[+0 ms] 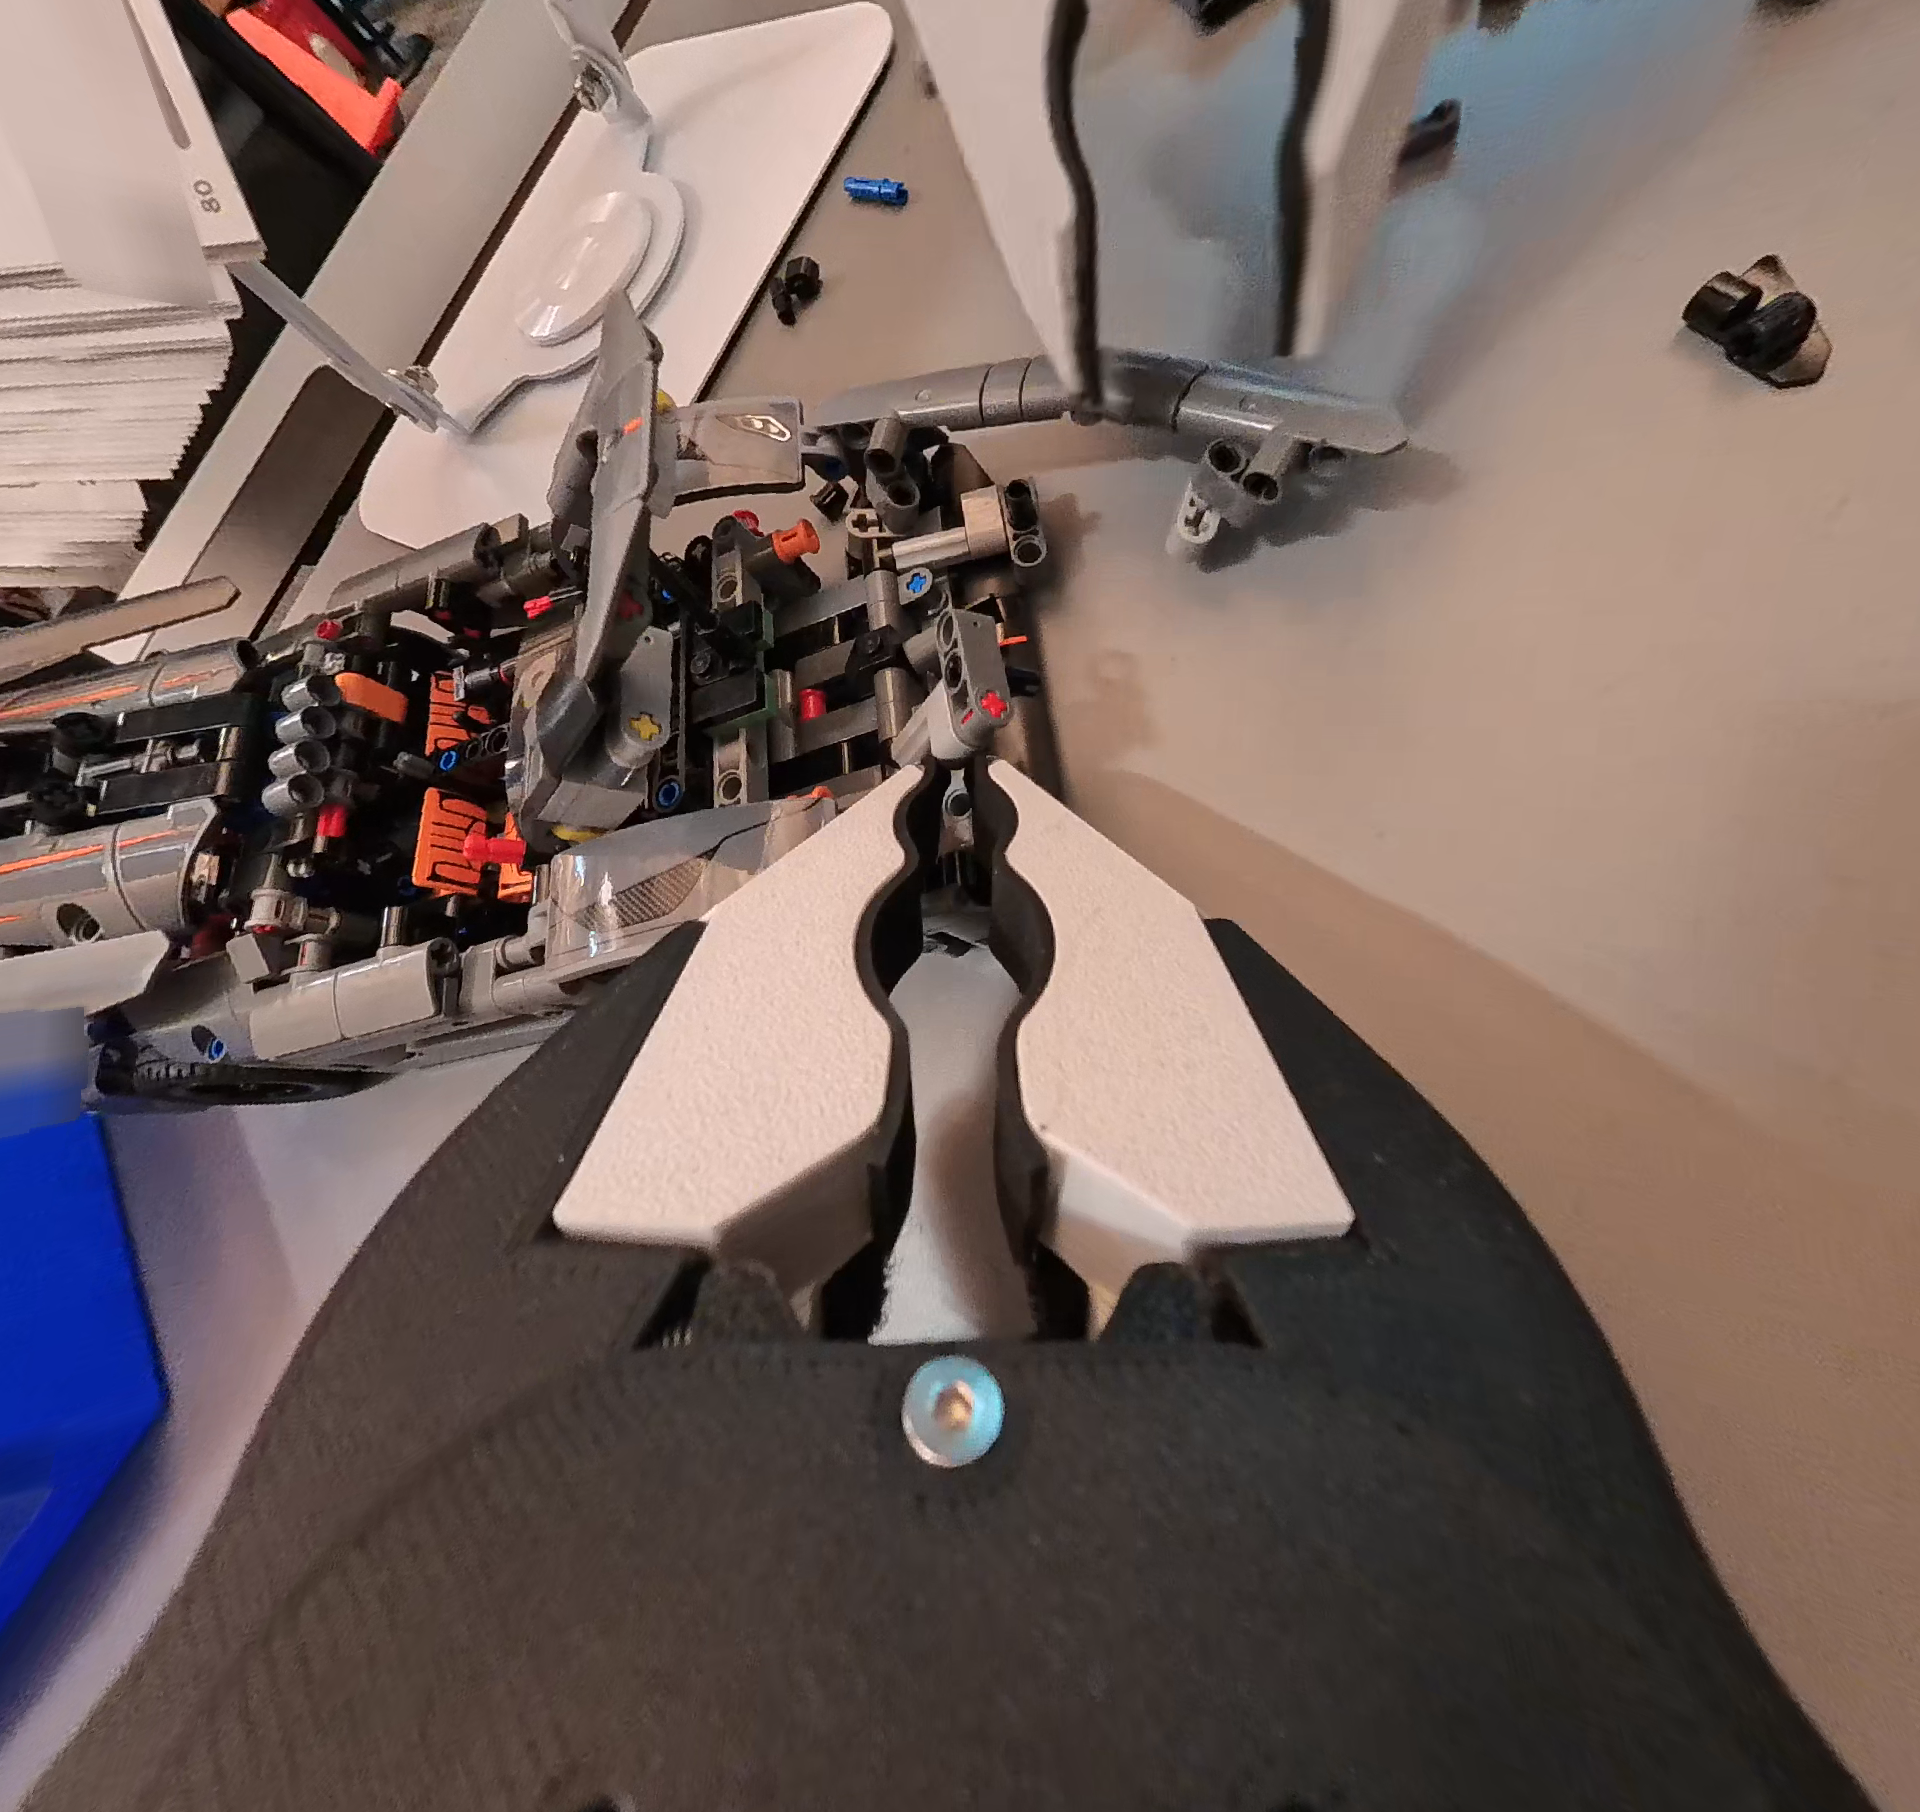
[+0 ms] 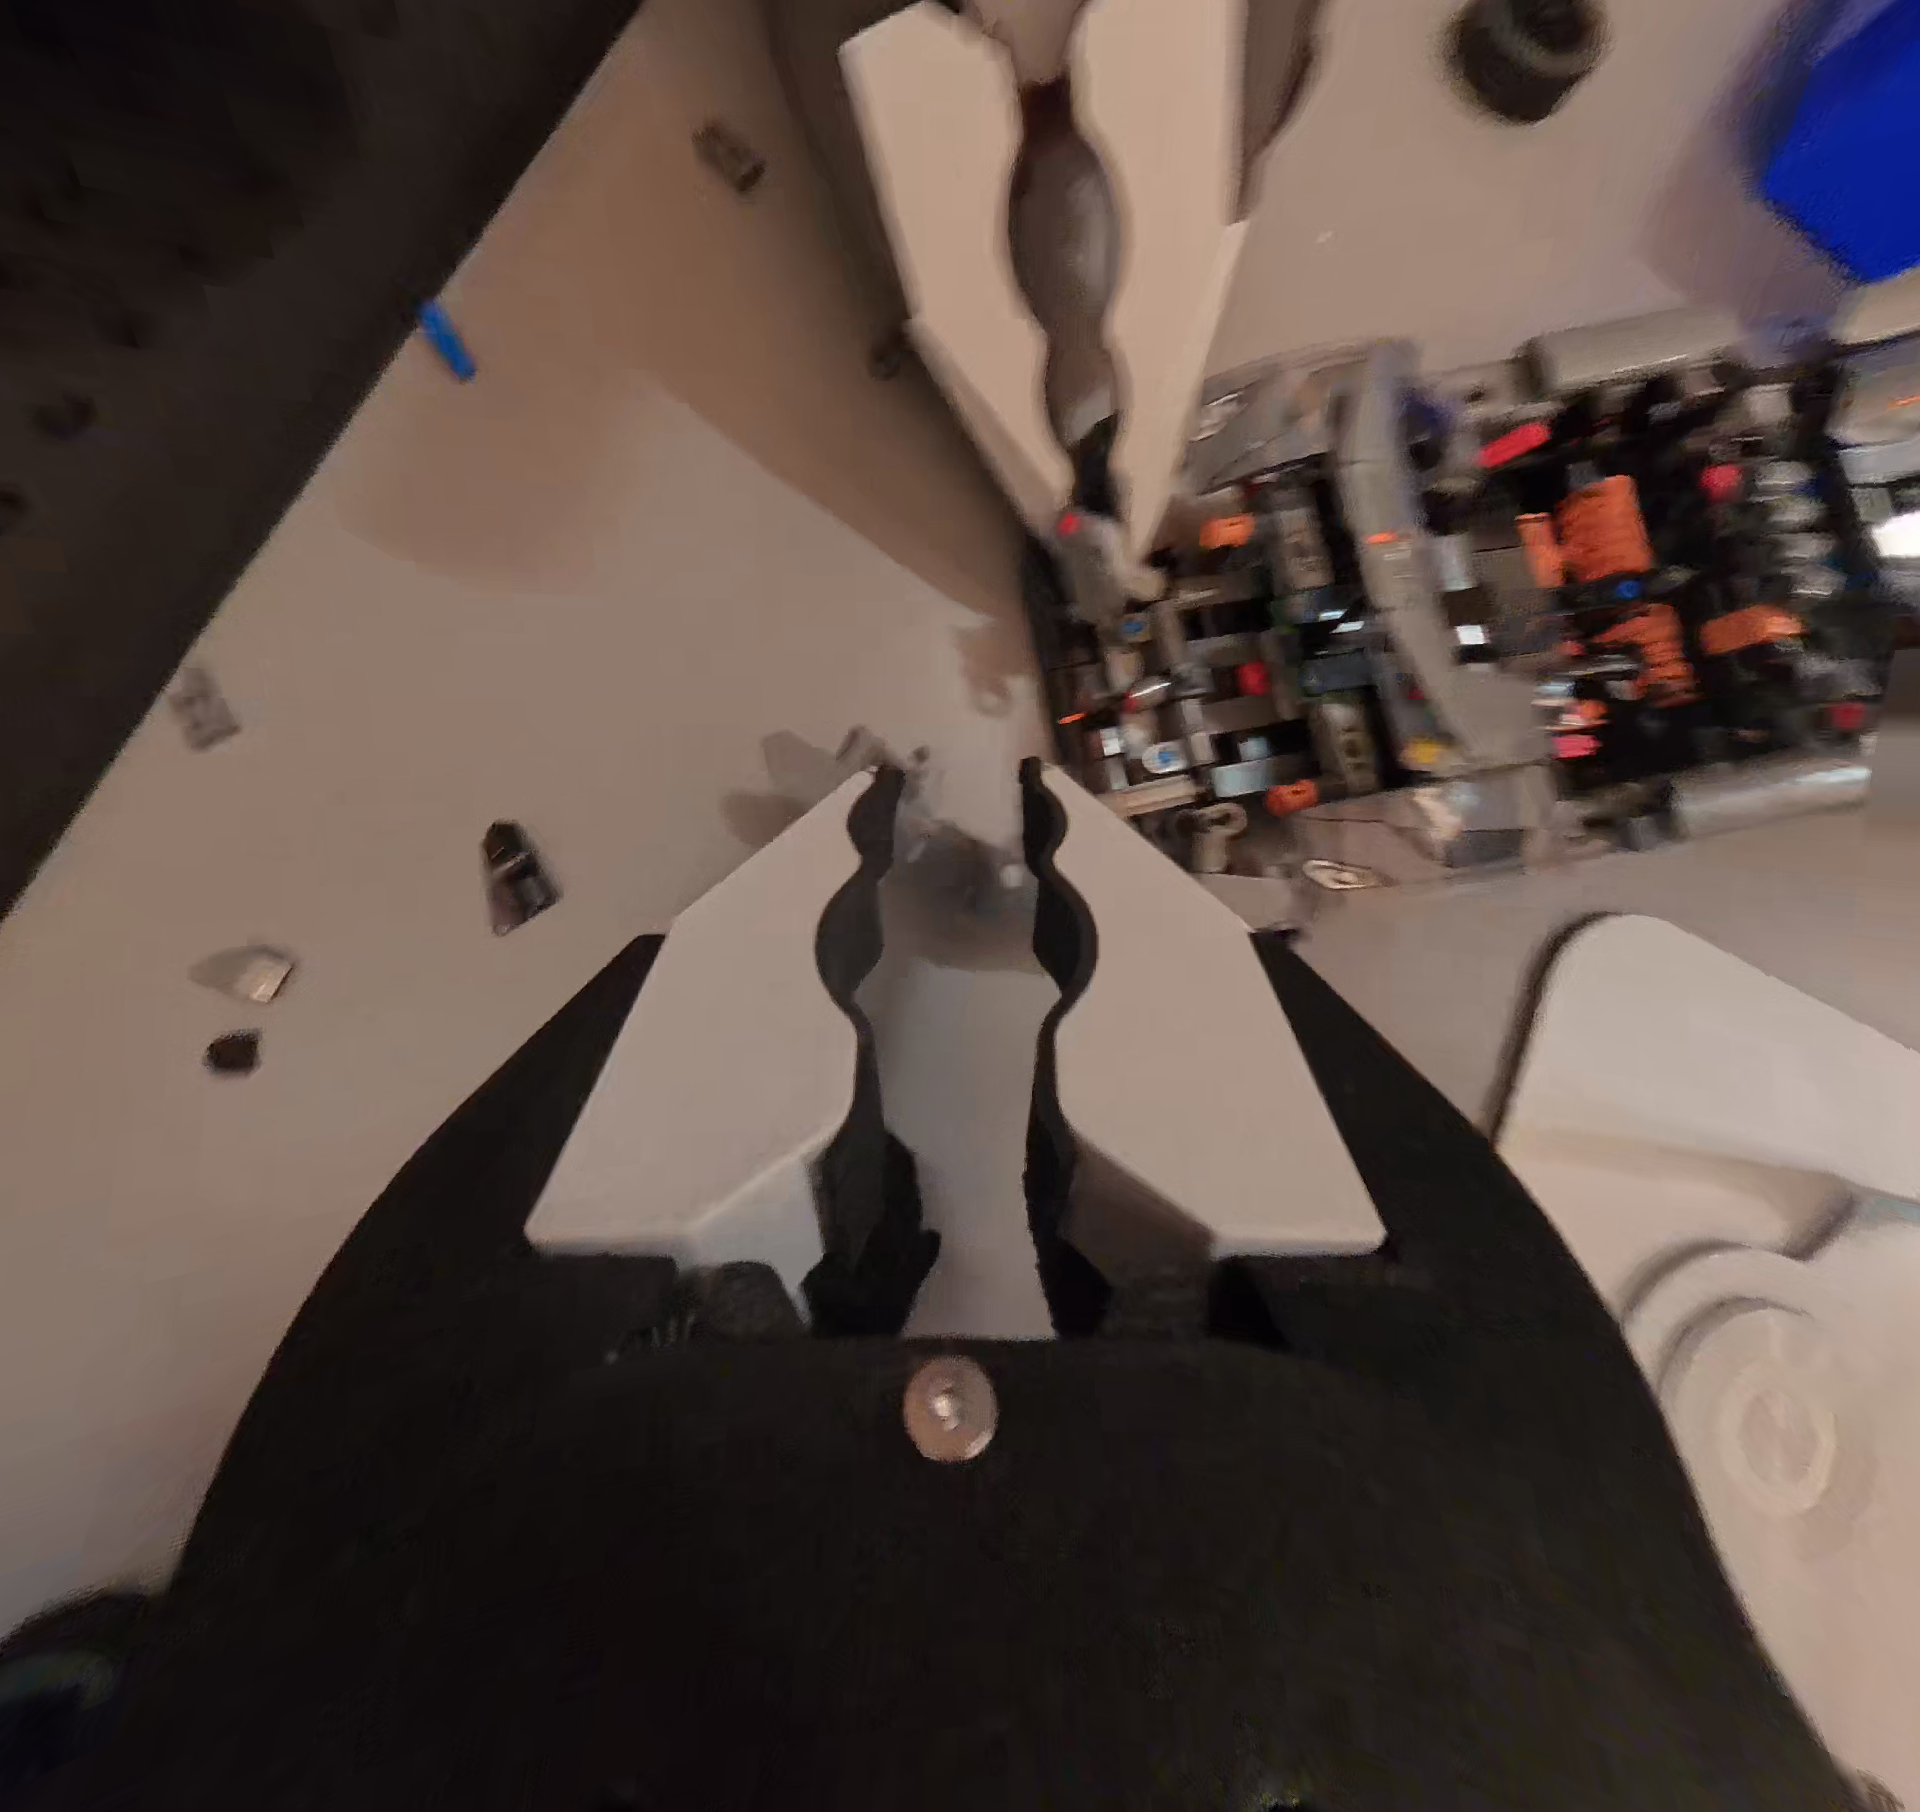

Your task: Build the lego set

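The half-built grey, black and orange lego car (image 1: 416, 775) lies on the pale table, its open frame facing me. My left gripper (image 1: 954, 775) is shut on a light grey beam with a red axle end (image 1: 971, 697) at the car's near corner. The right wrist view shows the car (image 2: 1507, 599) and the left gripper (image 2: 1101, 526) too. A long grey curved panel piece (image 1: 1299, 401) lies beside the car's end. My right gripper (image 2: 956, 775) is open, its fingers straddling this piece (image 2: 966, 869); it also shows in the left wrist view (image 1: 1184, 375). I cannot tell if it touches the piece.
Loose parts lie about: a blue pin (image 1: 876, 191), small black pieces (image 1: 798, 285), a black and smoky part (image 1: 1756, 318), a black tyre (image 2: 1522, 32). A white stand base (image 1: 665, 235) and a paper stack (image 1: 94, 391) sit behind the car. A blue bin (image 1: 62, 1347) stands nearby. The tips of one gripper are about 7 cm away from the tips of the other.
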The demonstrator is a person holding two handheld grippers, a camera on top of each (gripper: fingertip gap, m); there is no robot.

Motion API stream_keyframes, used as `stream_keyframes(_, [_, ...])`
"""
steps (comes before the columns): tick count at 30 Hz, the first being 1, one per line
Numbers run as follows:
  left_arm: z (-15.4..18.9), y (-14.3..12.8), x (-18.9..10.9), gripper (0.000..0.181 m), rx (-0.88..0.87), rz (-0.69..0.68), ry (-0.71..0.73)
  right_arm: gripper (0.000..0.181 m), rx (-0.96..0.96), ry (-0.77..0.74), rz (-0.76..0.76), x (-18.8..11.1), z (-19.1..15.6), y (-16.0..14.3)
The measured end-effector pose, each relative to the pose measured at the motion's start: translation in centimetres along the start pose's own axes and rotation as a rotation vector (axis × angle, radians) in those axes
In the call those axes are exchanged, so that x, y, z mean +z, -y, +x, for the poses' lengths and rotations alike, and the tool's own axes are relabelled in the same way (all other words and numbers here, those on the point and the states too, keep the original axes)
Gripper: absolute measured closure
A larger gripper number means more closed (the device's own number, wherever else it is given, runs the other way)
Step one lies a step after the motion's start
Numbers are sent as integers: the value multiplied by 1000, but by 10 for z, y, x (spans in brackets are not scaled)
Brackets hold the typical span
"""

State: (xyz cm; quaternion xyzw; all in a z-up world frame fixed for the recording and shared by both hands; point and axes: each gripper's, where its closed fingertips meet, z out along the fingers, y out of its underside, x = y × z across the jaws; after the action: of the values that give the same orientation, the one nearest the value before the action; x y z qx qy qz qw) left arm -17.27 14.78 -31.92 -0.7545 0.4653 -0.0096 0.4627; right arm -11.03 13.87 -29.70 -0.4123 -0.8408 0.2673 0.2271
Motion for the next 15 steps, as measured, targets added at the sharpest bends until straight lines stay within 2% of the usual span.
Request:
stream_keyframes(3, [0,0,0,178,2,-1,1,171,65,-128,31,-1,26,5])
stream_keyframes(7, [0,0,0,178,2,-2,0,177,9,-224,-109,15,35,-12])
stream_keyframes(11, [-1,-1,0,178,-3,-6,-1,178,-10,-251,-166,18,36,-11])
stream_keyframes(15, [0,-1,0,177,-1,-6,-4,171,26,-209,-181,22,30,-11])
